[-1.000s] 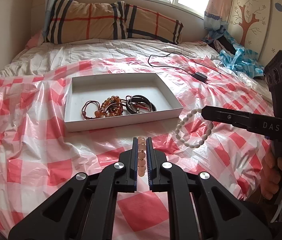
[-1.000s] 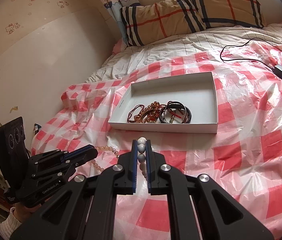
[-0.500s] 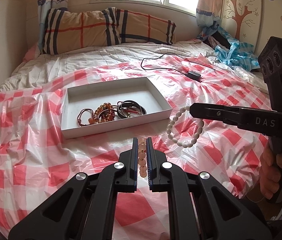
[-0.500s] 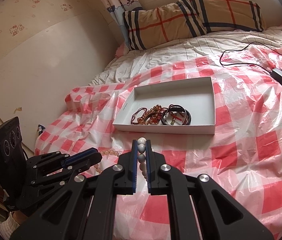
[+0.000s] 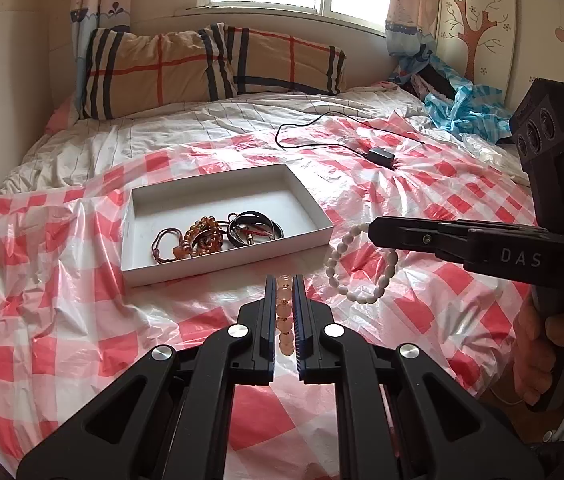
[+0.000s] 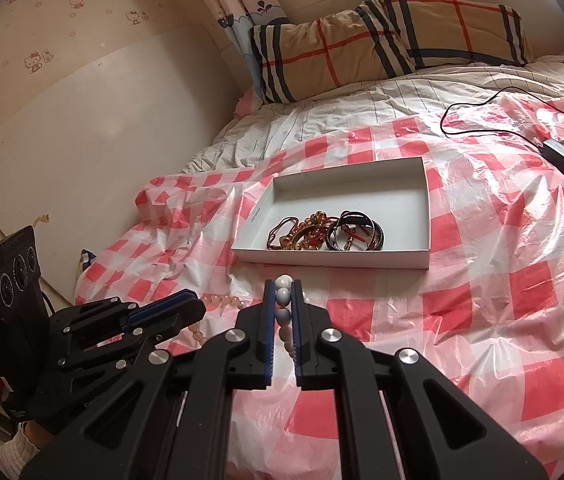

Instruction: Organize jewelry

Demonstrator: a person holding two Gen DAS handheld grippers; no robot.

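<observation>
A white open box (image 5: 310,236) (image 6: 426,256) lies on the red-checked sheet and holds several bracelets (image 5: 209,236) (image 6: 322,232). My left gripper (image 5: 282,284) is shut on a peach bead bracelet (image 5: 285,312), held above the sheet in front of the box; the bracelet also hangs in the right wrist view (image 6: 217,304). My right gripper (image 6: 284,286) is shut on a white bead bracelet (image 6: 284,300), which dangles as a loop (image 5: 362,268) to the right of the box.
A plaid pillow (image 5: 209,68) lies at the head of the bed. A black charger with cable (image 5: 380,156) (image 6: 558,152) lies behind the box. Blue plastic (image 5: 466,104) is bunched at the far right. A white board (image 6: 81,152) leans on the left wall.
Both grippers have risen and drawn back from the box, each still holding its bracelet. The box looks farther away in both views.
</observation>
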